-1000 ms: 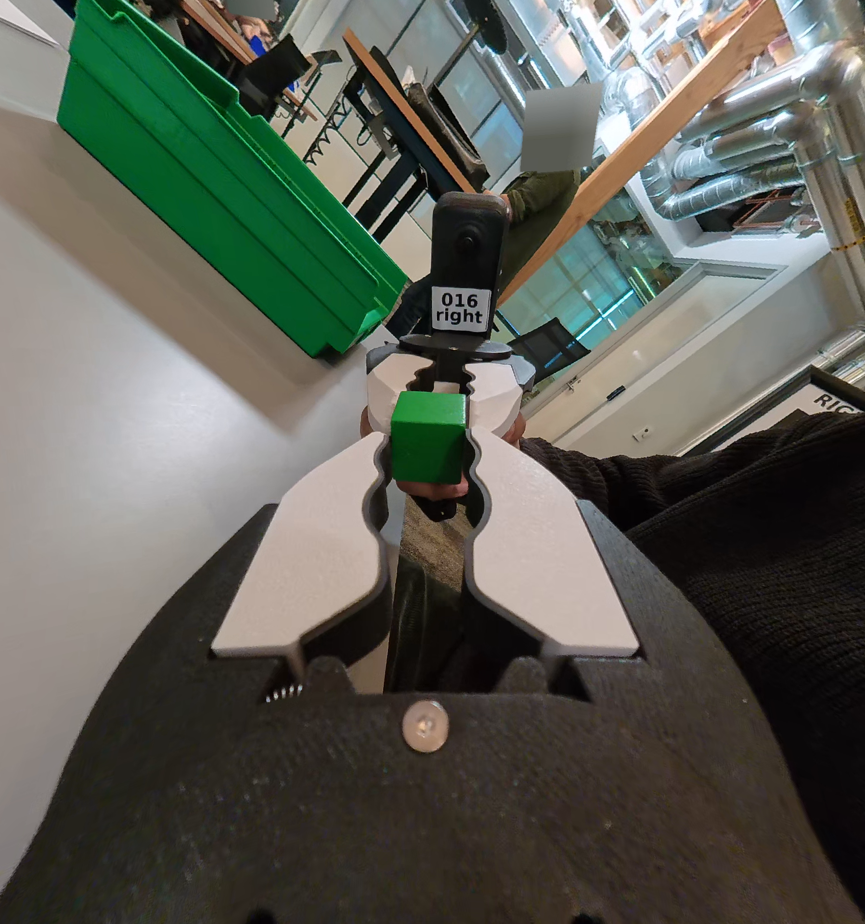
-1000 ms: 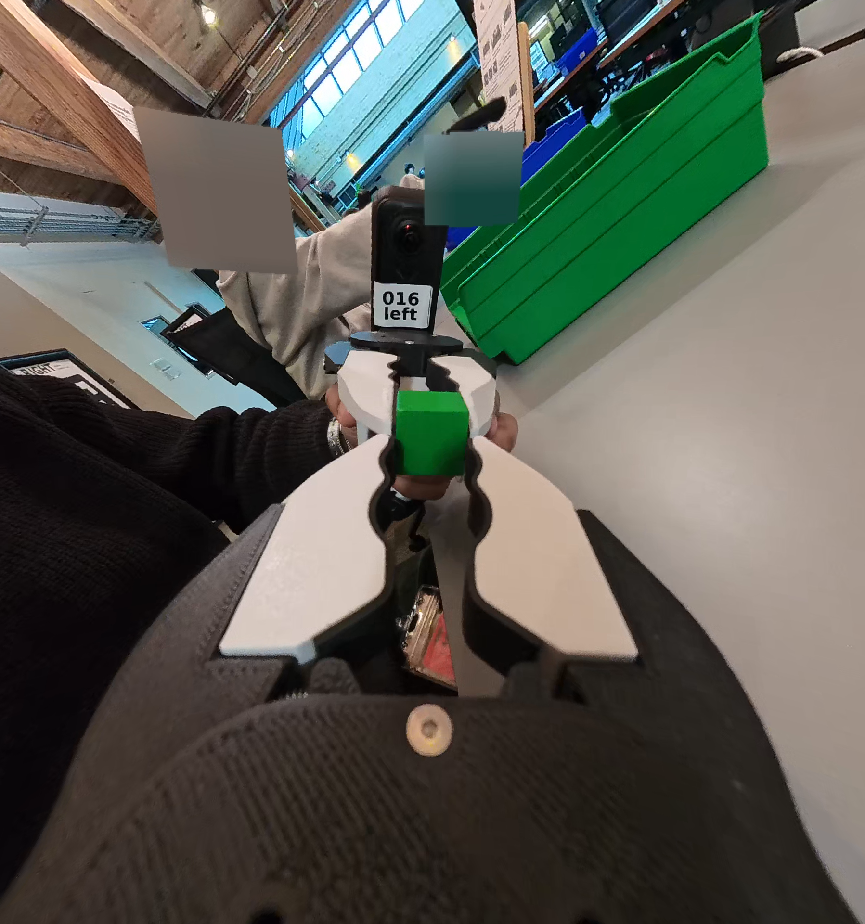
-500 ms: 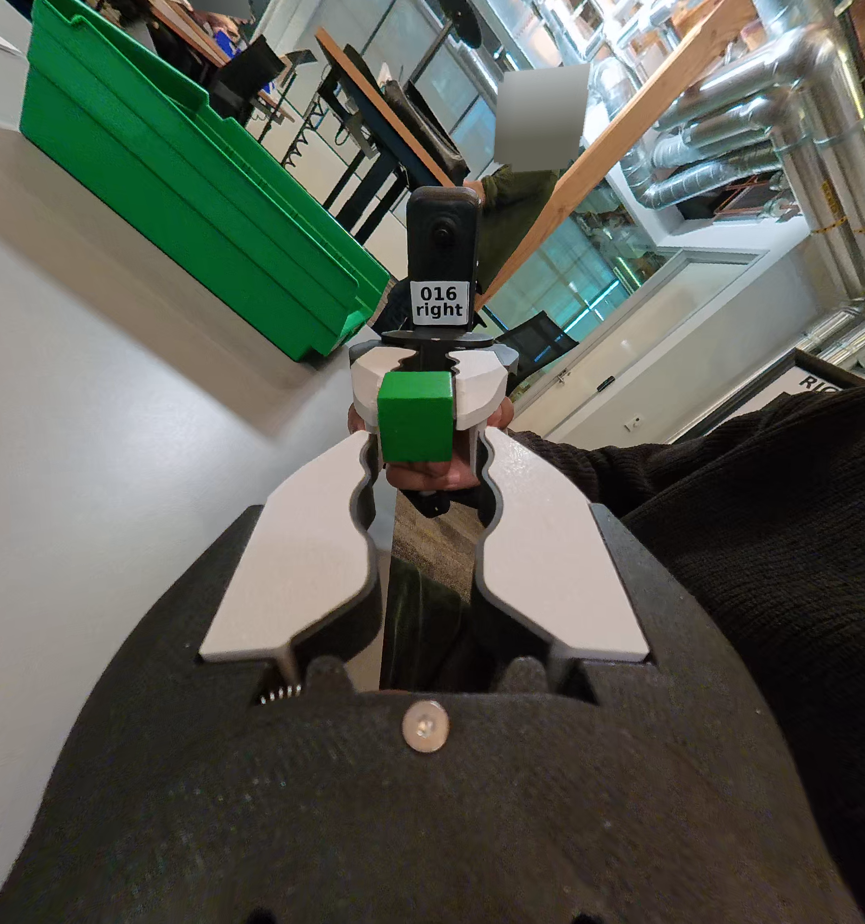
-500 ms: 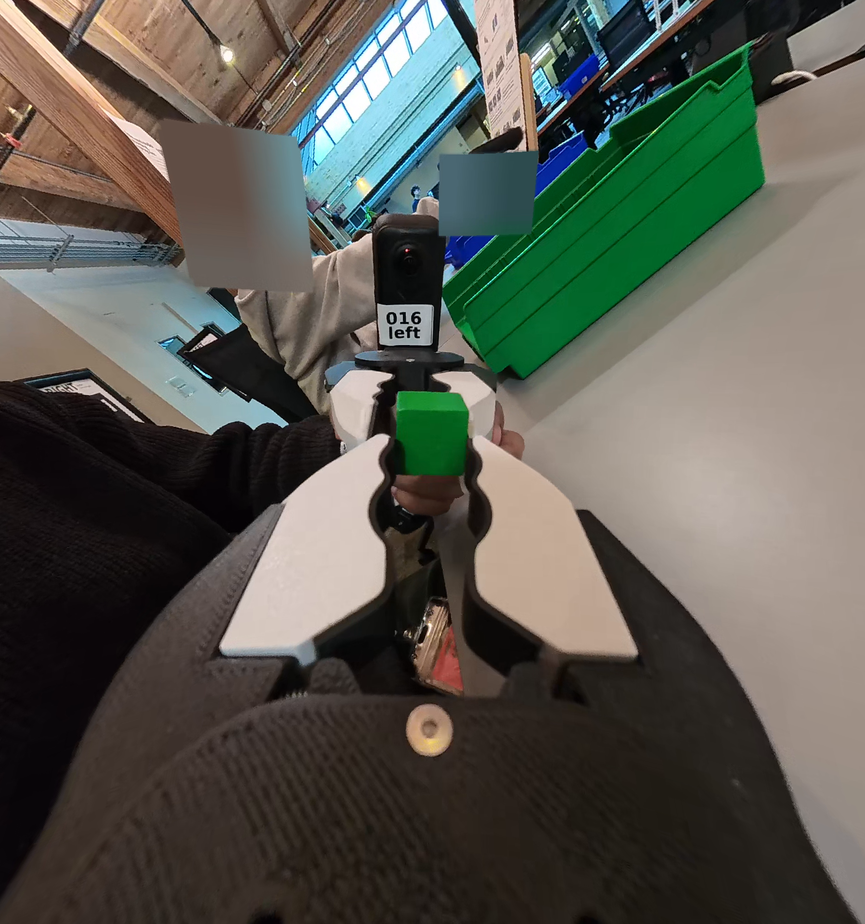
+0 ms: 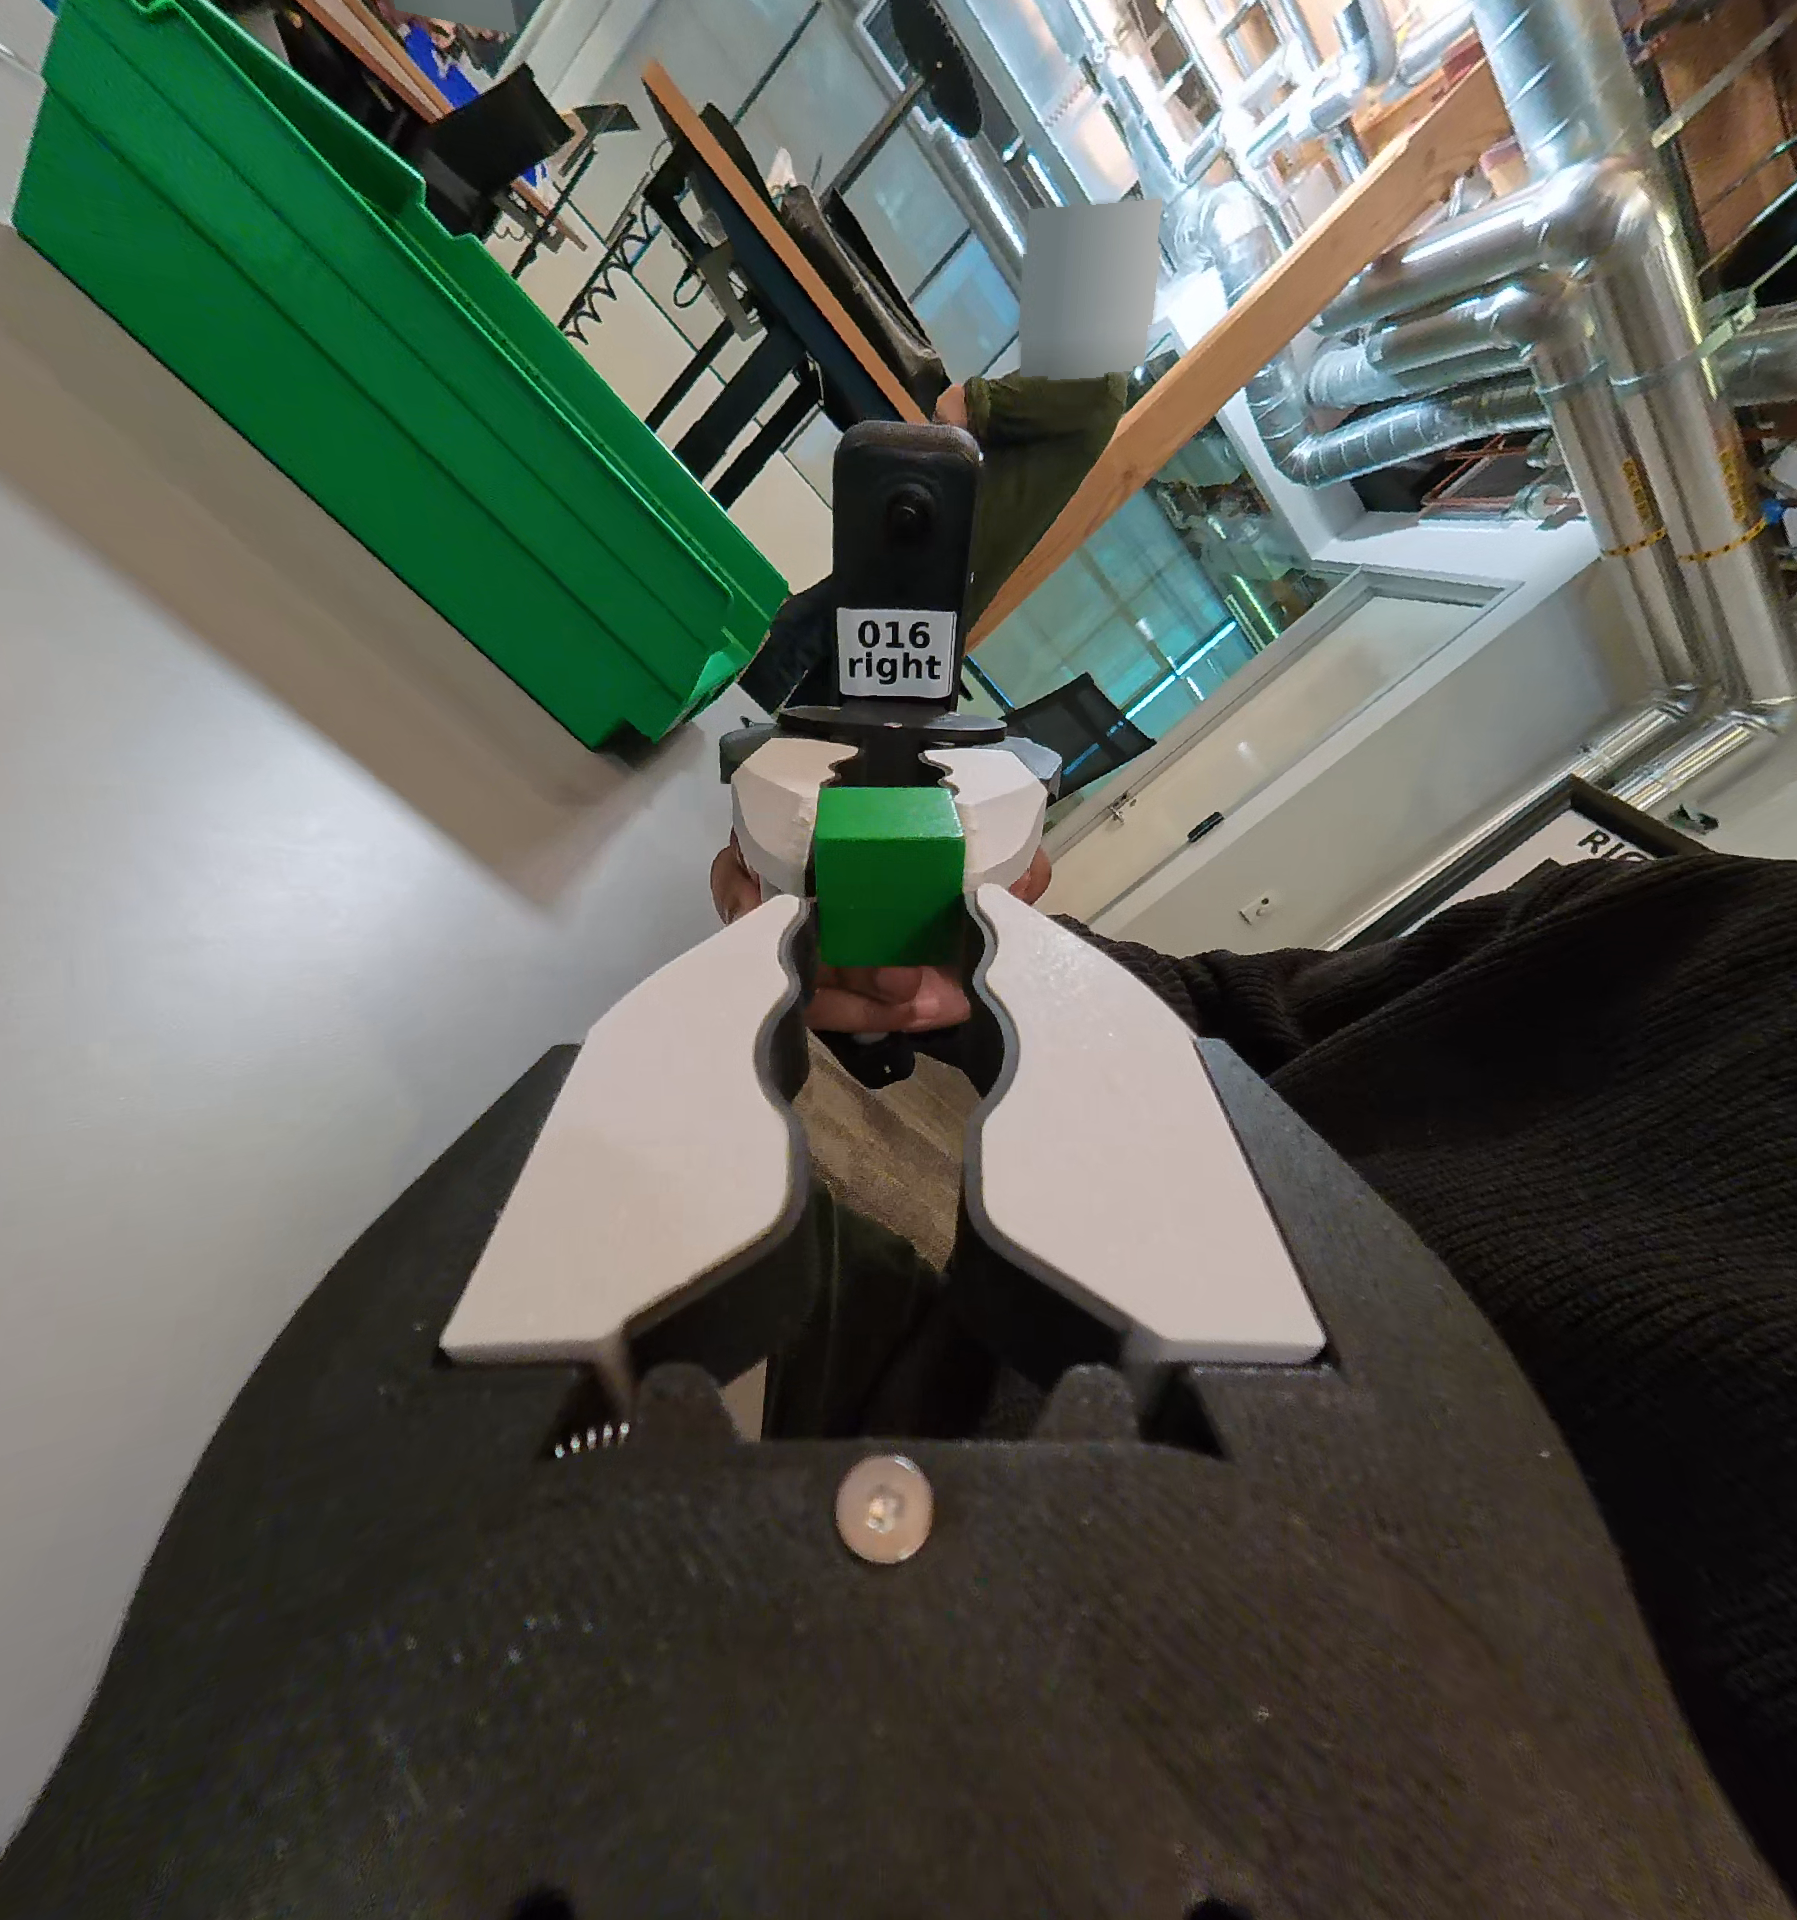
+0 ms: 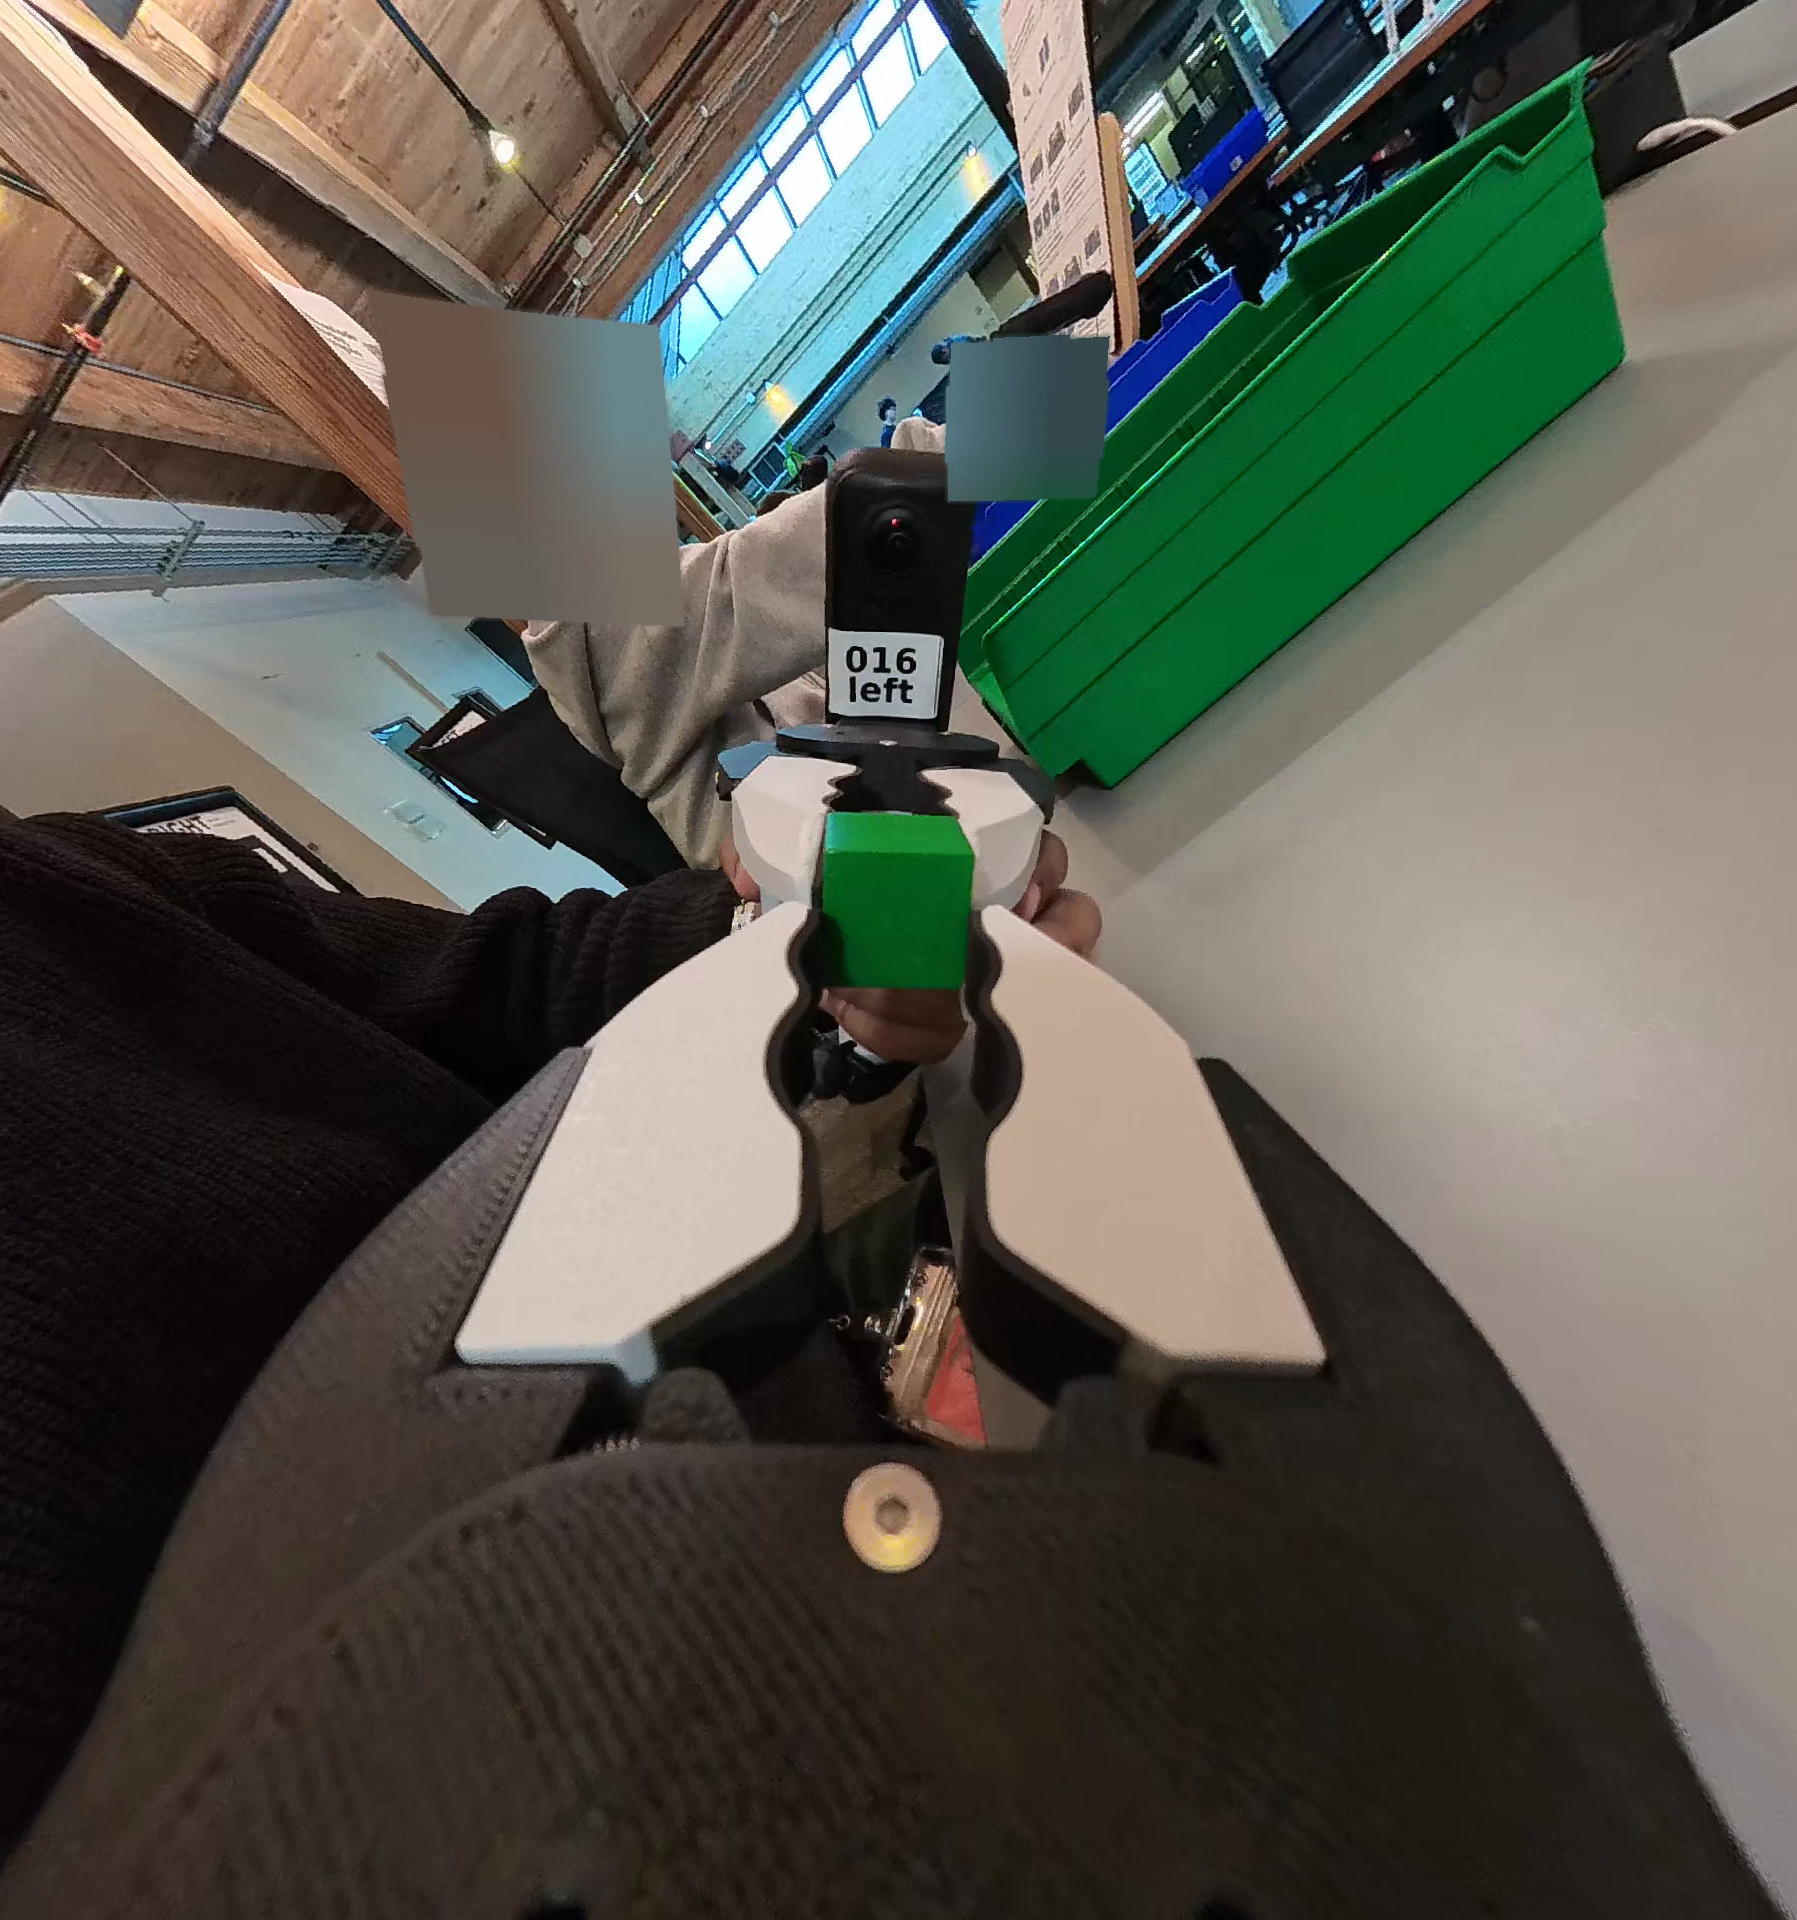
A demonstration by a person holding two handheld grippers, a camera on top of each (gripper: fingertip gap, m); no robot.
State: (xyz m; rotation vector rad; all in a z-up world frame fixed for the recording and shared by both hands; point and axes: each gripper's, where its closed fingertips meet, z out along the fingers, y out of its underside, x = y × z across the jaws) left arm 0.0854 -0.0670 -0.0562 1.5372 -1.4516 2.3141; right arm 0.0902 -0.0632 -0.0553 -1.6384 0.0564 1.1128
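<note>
Green cube (image 5: 889, 883) at frame centre, off grey table (image 5: 198, 883). Left gripper (image 5: 889, 920) and right gripper (image 6: 894, 925) meet nose to nose, both clenched on cube. Shared pinch likely keeps it steady. Green bin (image 5: 354, 343) upper left.

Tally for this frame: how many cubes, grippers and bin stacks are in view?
Cube: 1, green
Grippers: 2, left gripper and right gripper, both gripping the cube
Bin stack: 1, green, on the table
Total: 4
</note>
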